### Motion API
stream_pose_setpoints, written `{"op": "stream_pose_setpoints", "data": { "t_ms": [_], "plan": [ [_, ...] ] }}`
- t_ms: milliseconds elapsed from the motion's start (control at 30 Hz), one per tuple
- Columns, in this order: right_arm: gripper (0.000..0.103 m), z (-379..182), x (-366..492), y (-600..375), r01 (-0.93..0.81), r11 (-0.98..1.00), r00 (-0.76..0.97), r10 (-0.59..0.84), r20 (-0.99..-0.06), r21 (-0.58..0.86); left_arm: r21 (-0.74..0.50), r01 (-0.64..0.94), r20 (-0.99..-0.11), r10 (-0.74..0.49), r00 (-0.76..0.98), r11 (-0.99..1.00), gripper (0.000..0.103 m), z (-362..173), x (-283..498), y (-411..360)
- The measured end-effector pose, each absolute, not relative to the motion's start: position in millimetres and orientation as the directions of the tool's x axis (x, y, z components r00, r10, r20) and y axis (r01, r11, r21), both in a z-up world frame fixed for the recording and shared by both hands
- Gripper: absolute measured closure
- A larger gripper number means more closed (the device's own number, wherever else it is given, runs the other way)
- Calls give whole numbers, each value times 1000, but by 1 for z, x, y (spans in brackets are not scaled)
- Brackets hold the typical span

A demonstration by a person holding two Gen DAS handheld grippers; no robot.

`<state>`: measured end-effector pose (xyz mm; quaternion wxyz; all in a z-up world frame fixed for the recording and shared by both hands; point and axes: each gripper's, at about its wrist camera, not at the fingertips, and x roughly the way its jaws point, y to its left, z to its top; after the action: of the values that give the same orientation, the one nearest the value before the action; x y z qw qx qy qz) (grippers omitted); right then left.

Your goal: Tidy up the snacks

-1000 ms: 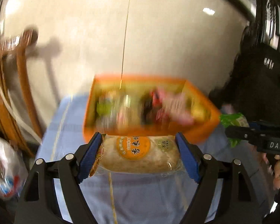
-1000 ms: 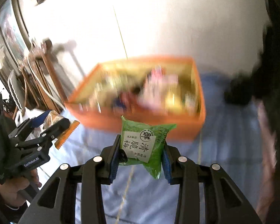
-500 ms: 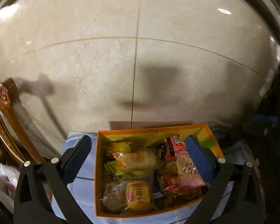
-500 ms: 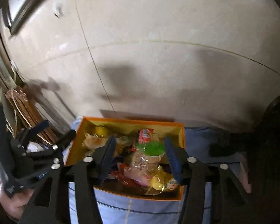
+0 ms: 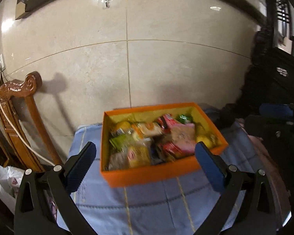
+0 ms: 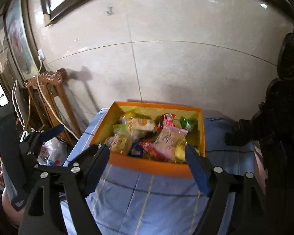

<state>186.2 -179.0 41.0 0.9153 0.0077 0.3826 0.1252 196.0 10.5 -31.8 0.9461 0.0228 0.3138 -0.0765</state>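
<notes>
Left hand-held gripper [image 5: 146, 163]: jaws spread wide, nothing between the blue pads [image 5: 81, 166], held above the near edge of the orange box [image 5: 156, 173]; jaws just been opening, now fully released. Right hand-held gripper [image 6: 147, 169]: jaws likewise apart and empty, just been opening, poised over the near wall of the same box. Snacks [image 6: 152, 135]: piled inside the box, among them a pale bun packet [image 6: 142, 124] toward the back left, a small green packet [image 6: 187, 123] at the back right, a pink packet [image 6: 169, 140] near the front, a yellow packet [image 6: 121, 142] at the front left. Box set on a blue quilted cloth [image 6: 147, 201] covering the surface, against a beige tiled wall [image 5: 166, 62]. Carved wooden furniture [image 5: 19, 107] with a white cable [image 5: 7, 121] at left; white plastic bag [image 6: 52, 153] below it. Left hand-held gripper also visible at the left edge of the right wrist view.
</notes>
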Motion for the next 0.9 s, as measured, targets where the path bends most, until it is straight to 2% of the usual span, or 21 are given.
{"op": "stream_pose_setpoints", "data": {
  "t_ms": [200, 300, 433, 500, 567, 633, 733, 900],
  "plan": [
    [13, 38, 137, -186, -157, 979, 699, 203, -686, 130, -45, 131, -627, -130, 768, 990, 4, -39, 149, 21],
    [9, 22, 124, -192, -119, 985, 681, 175, -711, 128, -57, 94, -625, -109, 773, 994, 4, -46, 130, 28],
    [7, 7, 106, -195, -93, 991, 676, 136, -724, 100, 36, -6, -651, 28, 758, 999, 4, -57, 116, 24],
    [7, 2, 99, -196, -95, 990, 668, 138, -731, 99, 71, -4, -635, 49, 771, 997, 4, -58, 108, 20],
    [7, 0, 93, -196, -98, 990, 664, 141, -734, 102, 60, 18, -634, 25, 773, 998, 4, -57, 103, 18],
    [7, 0, 86, -194, -109, 989, 661, 146, -736, 98, 0, 58, -648, -44, 761, 998, 4, -54, 100, 20],
    [7, 1, 78, -189, -138, 988, 667, 150, -730, 77, -16, 99, -619, -87, 781, 995, 4, -47, 92, 17],
    [7, 3, 64, -182, -167, 986, 684, 129, -718, 18, -5, 112, -582, -94, 808, 994, 4, -37, 80, 11]
  ]
}}
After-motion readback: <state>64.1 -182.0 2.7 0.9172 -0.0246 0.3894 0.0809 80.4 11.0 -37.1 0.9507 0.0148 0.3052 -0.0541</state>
